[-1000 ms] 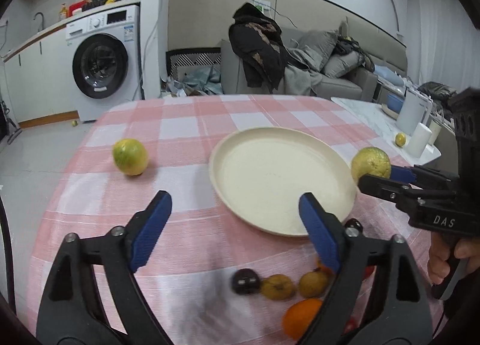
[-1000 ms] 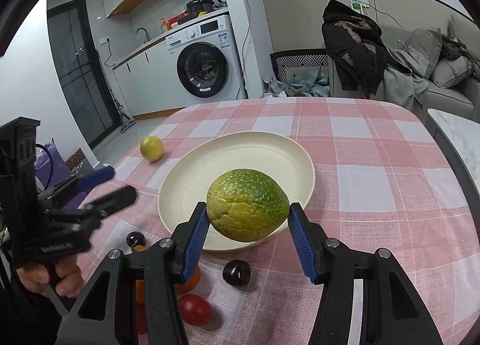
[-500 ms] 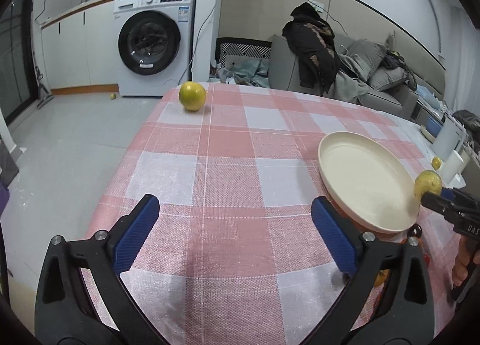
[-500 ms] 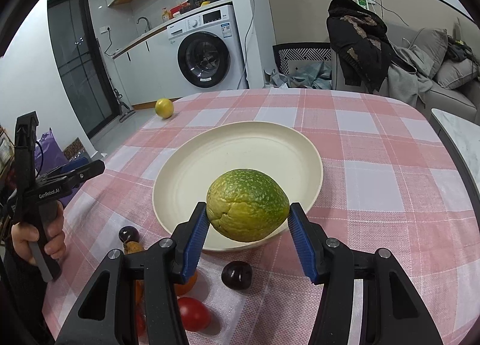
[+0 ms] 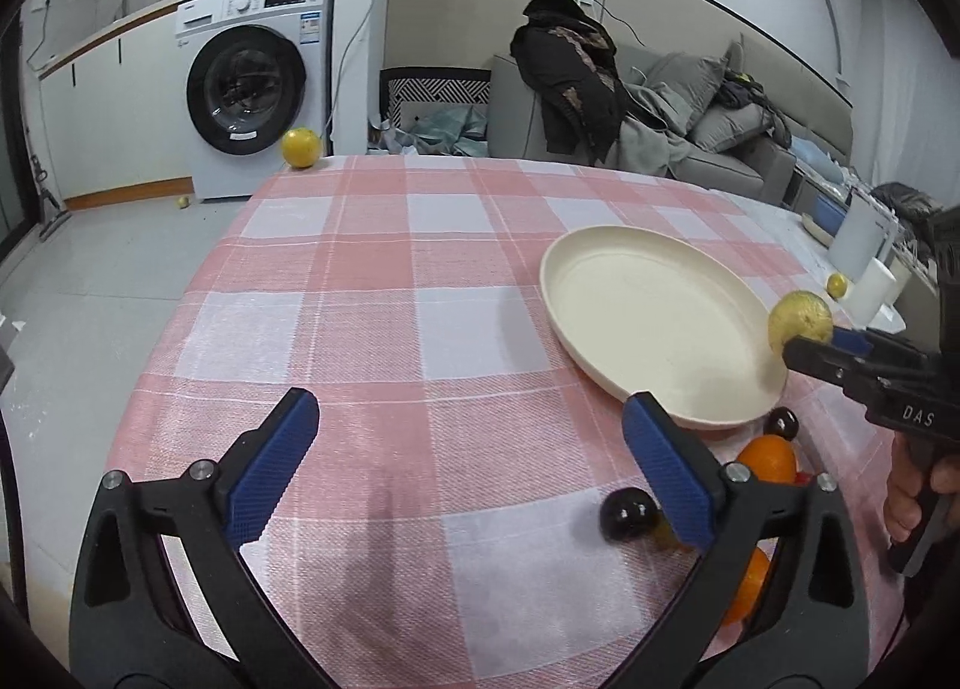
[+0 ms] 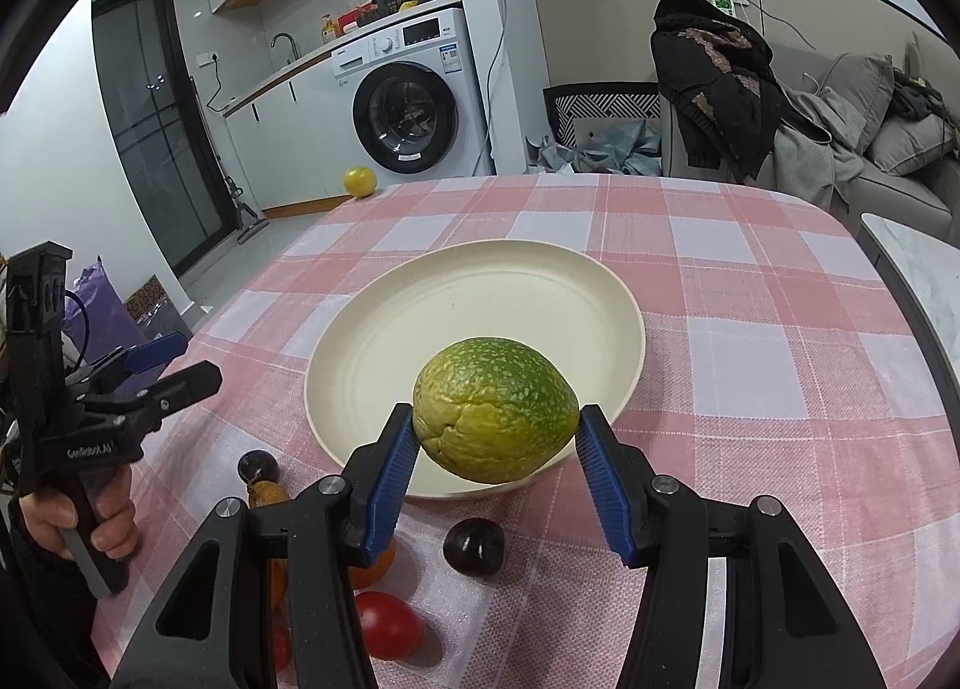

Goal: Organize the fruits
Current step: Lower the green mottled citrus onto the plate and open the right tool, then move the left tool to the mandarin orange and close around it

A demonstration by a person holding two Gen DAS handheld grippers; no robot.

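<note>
My right gripper (image 6: 495, 458) is shut on a green-yellow citrus fruit (image 6: 495, 408) and holds it above the near rim of the empty cream plate (image 6: 420, 317); the fruit (image 5: 801, 319) also shows in the left wrist view beside the plate (image 5: 648, 317). My left gripper (image 5: 468, 452) is open and empty above the checked tablecloth, left of the plate. A yellow citrus (image 5: 302, 147) sits at the table's far left corner. Small fruits lie near the front: dark plums (image 6: 473, 546), an orange (image 5: 768, 458) and a red tomato (image 6: 389, 624).
The pink checked table (image 5: 384, 293) drops off to the floor at left. A washing machine (image 5: 252, 89) and a sofa with clothes (image 5: 600, 107) stand behind. A side table with white cups (image 5: 870, 287) is at right.
My left gripper has swung back right toward the plate, so the small fruits show again. The right gripper keeps the green citrus over the plate's near rim.
</note>
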